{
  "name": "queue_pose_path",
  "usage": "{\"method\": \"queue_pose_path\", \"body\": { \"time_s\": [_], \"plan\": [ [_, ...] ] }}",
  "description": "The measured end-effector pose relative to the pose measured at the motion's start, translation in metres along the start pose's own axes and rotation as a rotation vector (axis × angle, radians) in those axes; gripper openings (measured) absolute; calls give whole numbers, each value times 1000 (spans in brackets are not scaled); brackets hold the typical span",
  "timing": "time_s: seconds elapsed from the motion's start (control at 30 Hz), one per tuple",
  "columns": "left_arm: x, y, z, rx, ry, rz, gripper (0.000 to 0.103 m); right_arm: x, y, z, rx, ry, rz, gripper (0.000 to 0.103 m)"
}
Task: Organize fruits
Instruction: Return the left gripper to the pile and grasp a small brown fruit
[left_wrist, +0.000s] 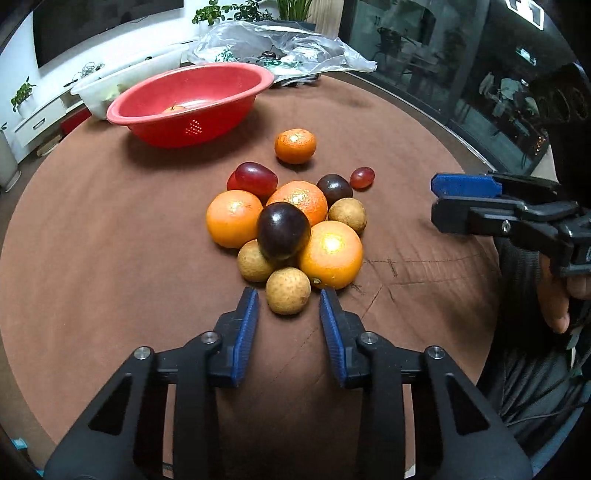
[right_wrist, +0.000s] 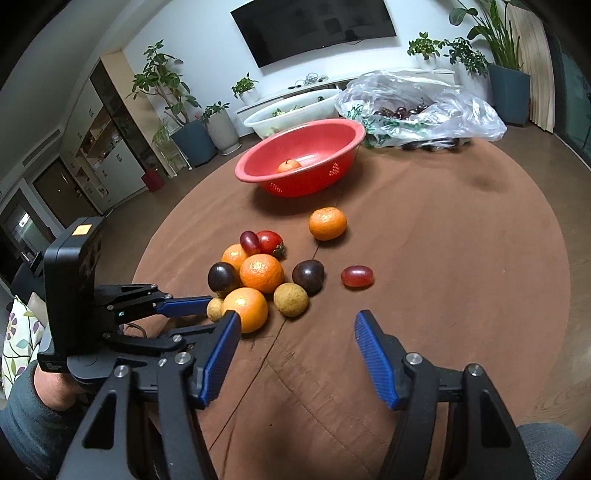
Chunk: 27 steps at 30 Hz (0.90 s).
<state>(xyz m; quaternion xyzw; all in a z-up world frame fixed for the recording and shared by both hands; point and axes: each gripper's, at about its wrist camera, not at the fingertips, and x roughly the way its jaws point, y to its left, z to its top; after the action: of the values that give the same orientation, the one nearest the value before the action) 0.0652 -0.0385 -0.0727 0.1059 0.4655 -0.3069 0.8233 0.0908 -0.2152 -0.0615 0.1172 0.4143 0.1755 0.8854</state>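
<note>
we see a round brown table (left_wrist: 110, 258) in a living room with a wall television (right_wrist: 314, 26), potted plants (right_wrist: 162, 85), a clear plastic bag (left_wrist: 280, 44) and a white tub (left_wrist: 96, 88) at the far edge. our left gripper (left_wrist: 288, 299) stands with its blue pads slightly apart, just short of the nearest longan (left_wrist: 288, 291), which lies at their tips but is not pinched, while our right gripper (right_wrist: 293, 332) waits wider apart over bare cloth, right of the heap. we count four oranges on the table plus one in the red colander (left_wrist: 192, 107), three longans, two dark plums, two red grapes and one tomato (right_wrist: 270, 242).
</note>
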Motion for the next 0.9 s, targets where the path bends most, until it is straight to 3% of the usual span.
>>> {"method": "queue_pose_path", "body": {
  "time_s": [0.23,0.3,0.47,0.73,0.9],
  "plan": [
    [2,3,4,-17,-13,-23,32,5,0,-3,-1,21,11,67],
    [2,5,2,-25,-18,-30,23,7,2,-4,-6,26,15,67],
    [0,8,0,-38,-29,-44,23,12,12,-7,-19,45,33,65],
    [-13,20,-19,-104,-52,-52,23,32,23,-6,70,106,137,60],
    [-25,24,-27,-129,-77,-43,23,47,33,-2,48,126,83,54]
  ]
}}
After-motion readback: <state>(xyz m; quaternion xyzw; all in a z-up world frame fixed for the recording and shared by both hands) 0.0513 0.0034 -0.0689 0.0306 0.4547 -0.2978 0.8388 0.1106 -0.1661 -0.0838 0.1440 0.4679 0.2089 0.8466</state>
